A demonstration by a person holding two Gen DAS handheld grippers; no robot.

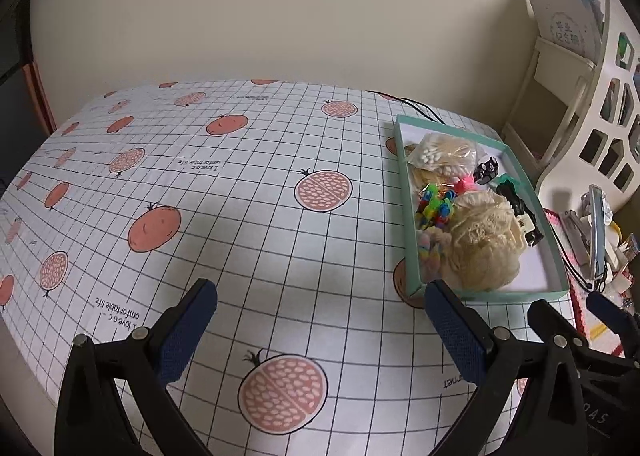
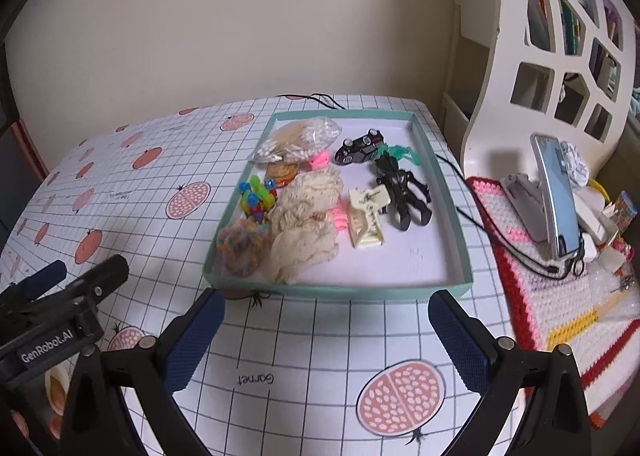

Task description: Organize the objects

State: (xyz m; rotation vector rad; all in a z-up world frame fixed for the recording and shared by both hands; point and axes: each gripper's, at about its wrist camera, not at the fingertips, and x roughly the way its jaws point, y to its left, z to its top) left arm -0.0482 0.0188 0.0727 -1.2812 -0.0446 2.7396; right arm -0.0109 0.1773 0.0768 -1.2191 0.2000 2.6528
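A teal tray (image 2: 440,191) sits on the tabletop (image 2: 320,336) just ahead of the right claw (image 2: 326,330), packed with a bag of cotton swabs (image 2: 304,137), cream lace cloth (image 2: 308,223), bright plastic beads (image 2: 256,195), a cream hair clip (image 2: 366,215), a black toy figure (image 2: 402,185) and a small black toy car (image 2: 360,149). The right claw hovers over the grid-and-pomegranate cloth, fingers spread wide, pinching nothing. The left claw (image 1: 320,320) is likewise spread and empty, low over the tabletop, with the tray ahead and to its right. Only the right wrist view shows the tray's bare white floor, and, right of the claw, a crocheted mat (image 2: 540,296) carrying a phone (image 2: 558,191) on a stand. The left wrist view shows the wide bare stretch of tabletop ahead and left of the left claw. A white cut-out shelf (image 2: 540,55) stands beyond the tray.
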